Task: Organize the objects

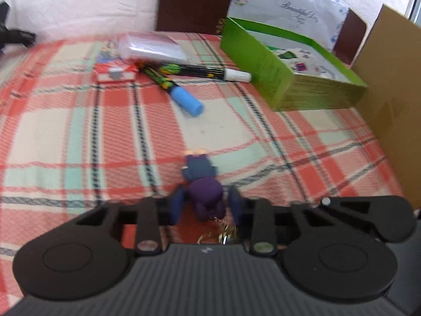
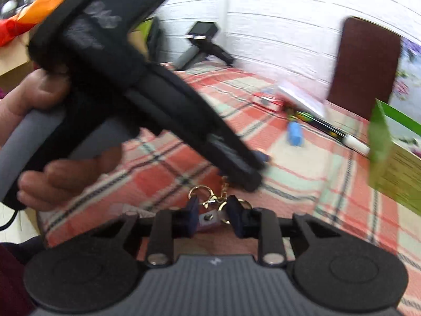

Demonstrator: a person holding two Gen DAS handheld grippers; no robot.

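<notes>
Plaid cloth (image 1: 79,131), green box (image 1: 276,79) upper right. Left gripper (image 1: 208,205) pinching purple keychain figure (image 1: 205,184) at bottom centre. Right gripper (image 2: 214,216) closed on its tag and clasp (image 2: 210,217). Risks: opposing pulls snapping the chain; blur suggesting a slip.

Cursive script on floral cloth (image 1: 297,2), too blurred to read.
</notes>
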